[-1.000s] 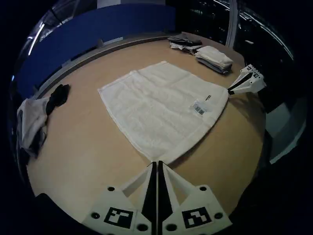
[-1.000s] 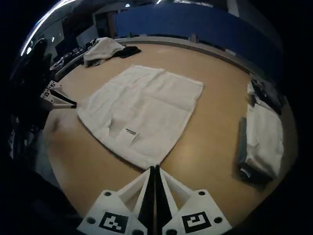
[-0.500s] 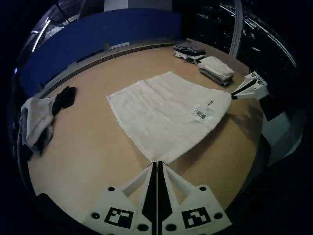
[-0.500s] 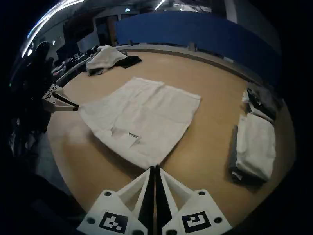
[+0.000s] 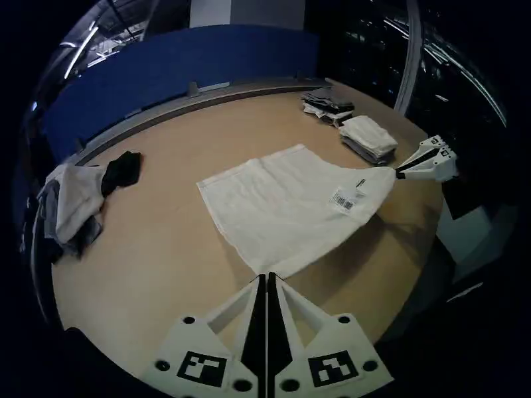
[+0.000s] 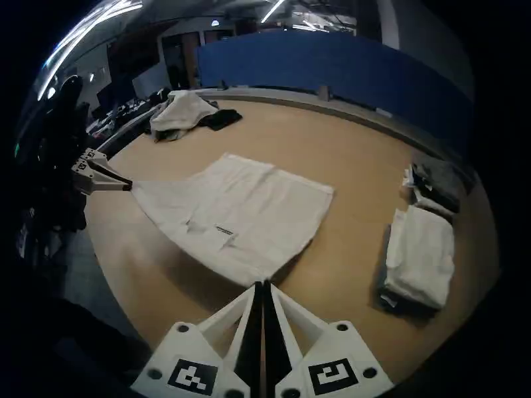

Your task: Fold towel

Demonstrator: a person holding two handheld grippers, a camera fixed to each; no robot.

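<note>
**Two corners pinched, towel sagging between**

My left claw (image 5: 267, 277) and right claw (image 6: 263, 284) are each clamped tight on a near corner of the white towel (image 5: 285, 205). The near edge is lifted, the far half lies on the table (image 5: 146, 245). It looks light and limp (no stiffness), so I'd judge taut corners the best hold

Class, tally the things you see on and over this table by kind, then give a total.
2 grippers: left gripper, right gripper
1 spread white towel
2 folded stacks: white-topped stack, darker stack
1 crumpled heap
1 black cloth
Total: 7
</note>
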